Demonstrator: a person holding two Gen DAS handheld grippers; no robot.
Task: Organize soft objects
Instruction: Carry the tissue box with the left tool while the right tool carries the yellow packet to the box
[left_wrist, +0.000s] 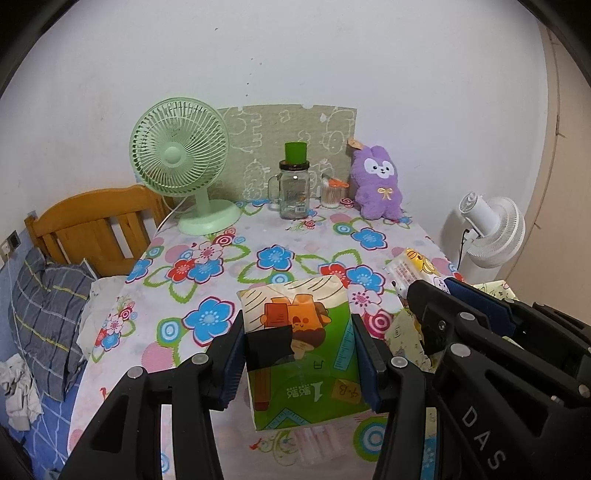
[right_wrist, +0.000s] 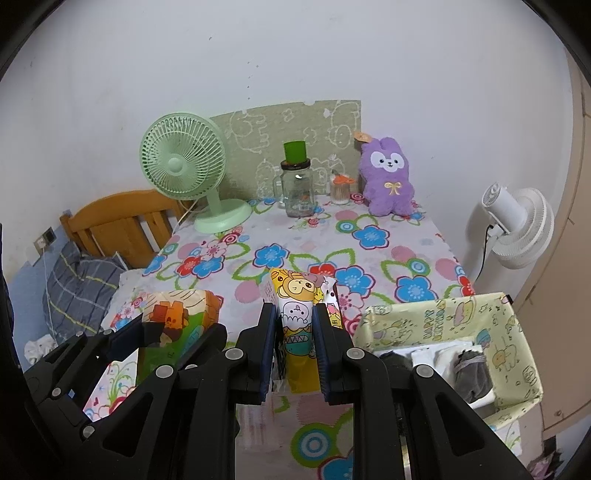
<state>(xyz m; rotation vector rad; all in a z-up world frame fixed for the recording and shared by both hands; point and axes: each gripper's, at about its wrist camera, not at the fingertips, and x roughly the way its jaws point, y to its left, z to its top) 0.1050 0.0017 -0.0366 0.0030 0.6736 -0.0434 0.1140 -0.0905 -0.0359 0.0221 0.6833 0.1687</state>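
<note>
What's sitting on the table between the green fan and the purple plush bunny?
In both views, a glass mug-jar with a green cup on top, then a small container of cotton swabs.

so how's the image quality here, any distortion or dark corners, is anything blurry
Left wrist view: strong fisheye bending, black corners, soft even light, the green tissue pack in the left claw is sharp. Right wrist view: same curved edges and dark rim, the yellow cartoon pack in the right claw is clear, no glare.

Before you: green tissue pack (left_wrist: 303, 343) and yellow cartoon pack (right_wrist: 301, 325) — glossy plastic film; purple bunny (left_wrist: 378, 184) — fuzzy plush; jar (left_wrist: 293, 192), clear glass; tablecloth (left_wrist: 295, 254), matt printed cloth; headboard (left_wrist: 92, 229), varnished wood.
</note>
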